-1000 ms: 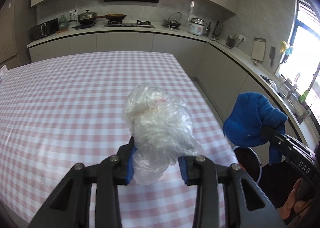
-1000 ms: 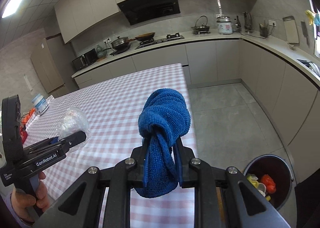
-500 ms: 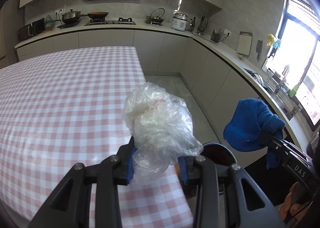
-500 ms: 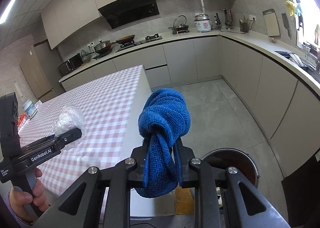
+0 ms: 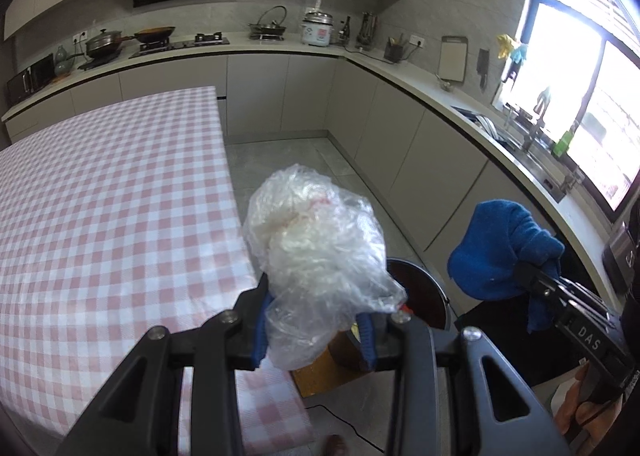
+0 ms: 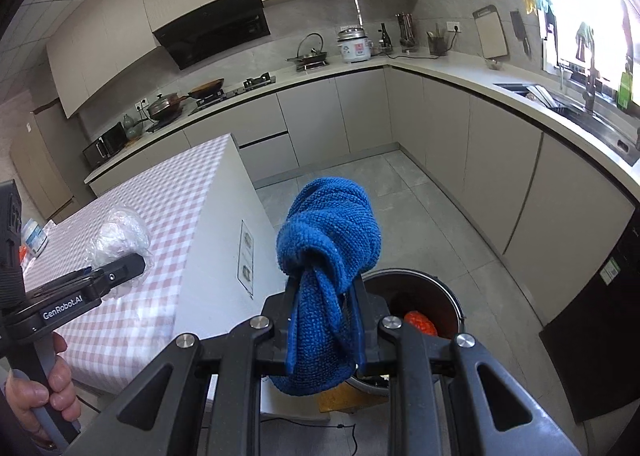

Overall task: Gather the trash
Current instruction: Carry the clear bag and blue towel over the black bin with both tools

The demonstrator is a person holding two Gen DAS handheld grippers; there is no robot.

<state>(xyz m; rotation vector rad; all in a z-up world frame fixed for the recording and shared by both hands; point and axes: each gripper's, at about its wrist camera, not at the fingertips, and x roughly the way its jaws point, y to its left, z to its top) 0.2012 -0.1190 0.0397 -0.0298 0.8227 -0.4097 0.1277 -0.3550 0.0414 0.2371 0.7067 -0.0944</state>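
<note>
My left gripper (image 5: 314,330) is shut on a crumpled clear plastic bag (image 5: 316,252), held in the air past the table's right edge, just before the round trash bin (image 5: 424,292) on the floor. A bunched blue cloth (image 6: 330,252) is clamped in my right gripper (image 6: 324,316), which hangs over the near rim of the same bin (image 6: 444,288). Red and other trash lies inside the bin. In the right wrist view the left gripper (image 6: 120,270) with its bag (image 6: 120,234) appears at the left; in the left wrist view the blue cloth (image 5: 500,252) shows at the right.
The table with the pink checked cloth (image 5: 108,216) fills the left; its white side panel (image 6: 216,248) faces the bin. Grey tiled floor (image 6: 404,192) lies beyond, ringed by kitchen cabinets and a counter with a sink (image 6: 560,104). A black cable (image 6: 304,422) runs on the floor.
Both grippers have swung right, off the tabletop toward the bin. The bin now lies right below both loads. Both grips are unchanged.
</note>
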